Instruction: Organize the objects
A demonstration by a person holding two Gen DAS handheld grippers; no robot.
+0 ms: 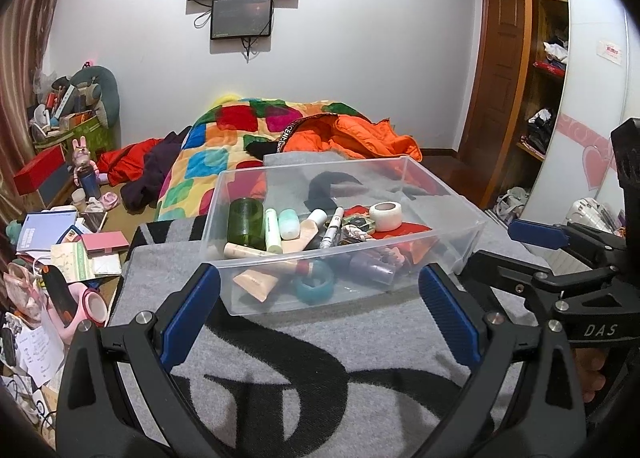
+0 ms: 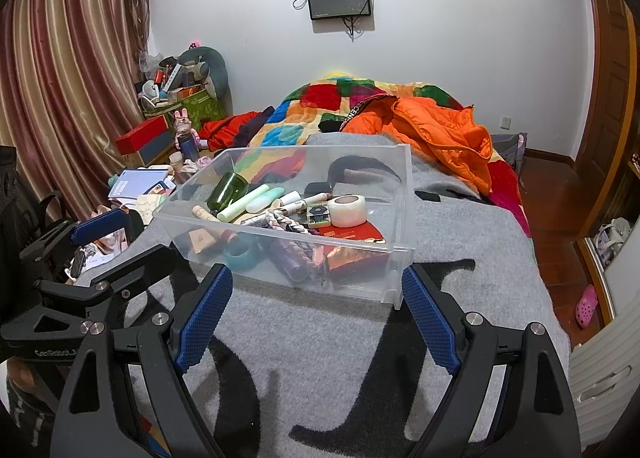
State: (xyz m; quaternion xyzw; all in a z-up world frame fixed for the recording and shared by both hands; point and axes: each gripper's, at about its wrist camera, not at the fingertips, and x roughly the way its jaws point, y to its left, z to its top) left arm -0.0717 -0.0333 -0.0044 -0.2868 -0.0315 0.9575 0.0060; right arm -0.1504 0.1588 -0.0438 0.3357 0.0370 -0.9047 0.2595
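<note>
Two tools are held above a grey blanket on the bed, and both are spread wide with nothing between their blue pads. The left tool is pointed at the near wall of a clear plastic bin, and the right tool is pointed at the same bin from its other side.

The bin is set flat on the blanket, at 12 o'clock from both tools and close to them. Many small things are lying inside it. A green glass jar is seen at about 9 o'clock in the bin, on its side. Next to it a pale green tube and a mint bottle are laid. A white roll of tape is at about 2 o'clock, on top of a red packet. A teal ring is at 6 o'clock, by the near wall. A white pen is laid in the middle.

No thing is held, so the step cannot be told for sure. The things may be sorted already, or more may be yet to be moved. Much clutter is piled on the floor at 9 o'clock. If a thing in the bin is to be picked, a tool must be lowered over the wall and closed softly, since the things are packed tight.
</note>
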